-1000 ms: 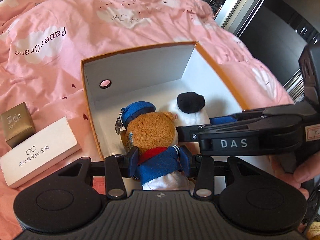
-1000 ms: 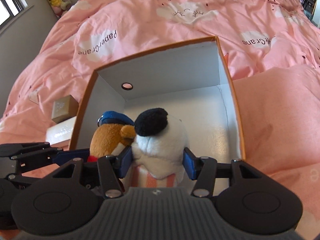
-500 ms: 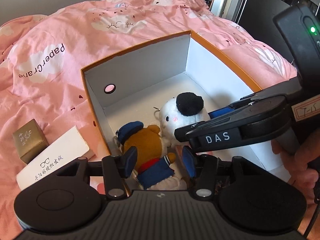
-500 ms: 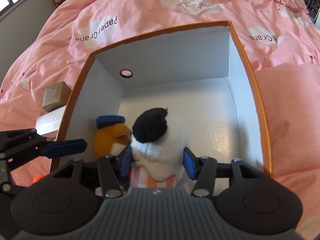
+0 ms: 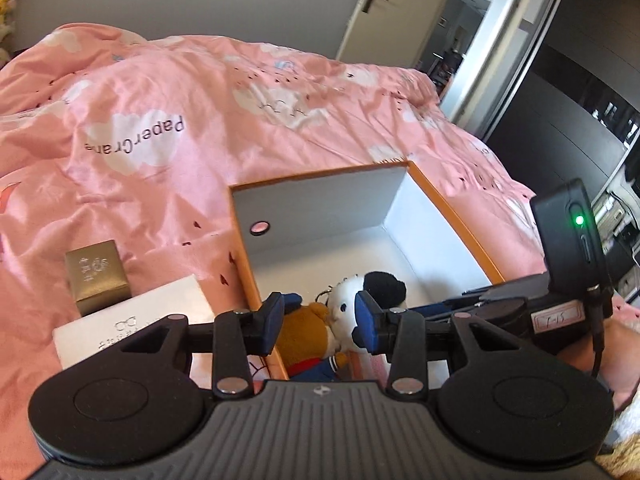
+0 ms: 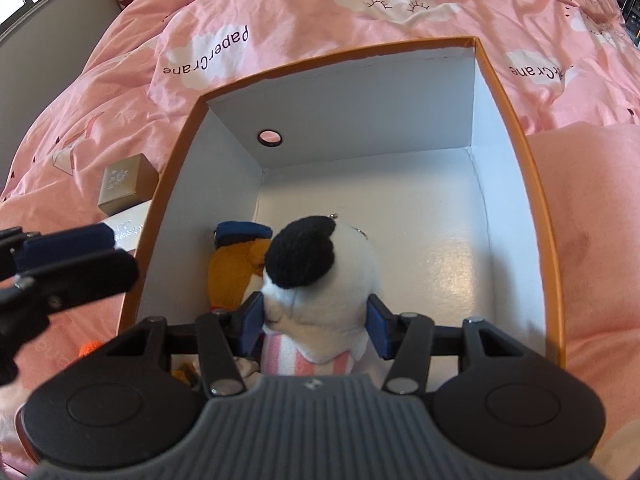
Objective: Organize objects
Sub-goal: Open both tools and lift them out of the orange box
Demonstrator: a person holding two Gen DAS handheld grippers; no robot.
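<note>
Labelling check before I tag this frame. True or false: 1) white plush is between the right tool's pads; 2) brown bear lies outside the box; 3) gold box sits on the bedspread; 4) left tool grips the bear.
1) True: the white plush sits between the right tool pads.
2) False: the brown bear is inside the orange box.
3) True: the gold box rests on the pink bedspread.
4) False: the left tool is raised, jaws closing on nothing.

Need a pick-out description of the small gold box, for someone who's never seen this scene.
Start at the open orange-edged box on the pink duvet. Just outside its left wall lie two items. The gold box is the small metallic cube with a pale emblem, behind the flat white glasses case.
</note>
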